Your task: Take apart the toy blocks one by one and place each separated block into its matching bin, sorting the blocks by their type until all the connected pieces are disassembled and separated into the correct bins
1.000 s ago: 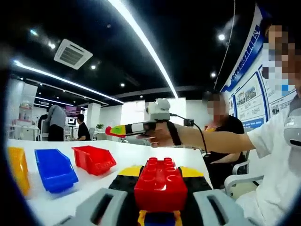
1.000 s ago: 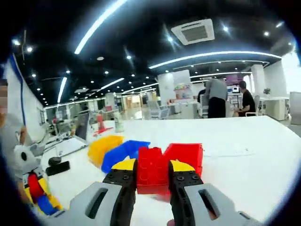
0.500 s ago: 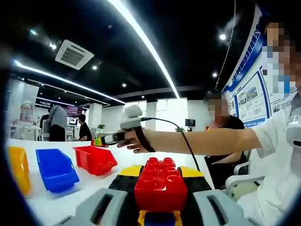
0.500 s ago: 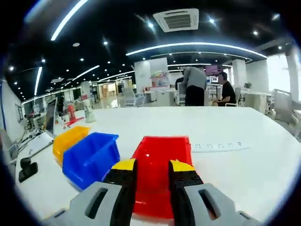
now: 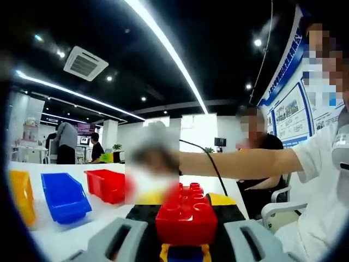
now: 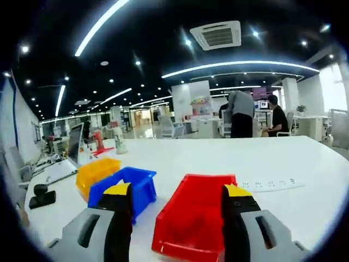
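Three open-front plastic bins in a row on a wide white table: yellow bin, blue bin, red bin. Beyond, an open-plan office with strip lights, a ceiling vent and two people standing at a far desk. In the right gripper view, right gripper with jaws spread apart, nothing between them, poised over the red bin's glossy interior. In the left gripper view, left gripper clamped on a studded red block, yellow and blue pieces beneath it partly cut off at the bottom edge. Blurred beyond reading: the other hand out over the red bin.
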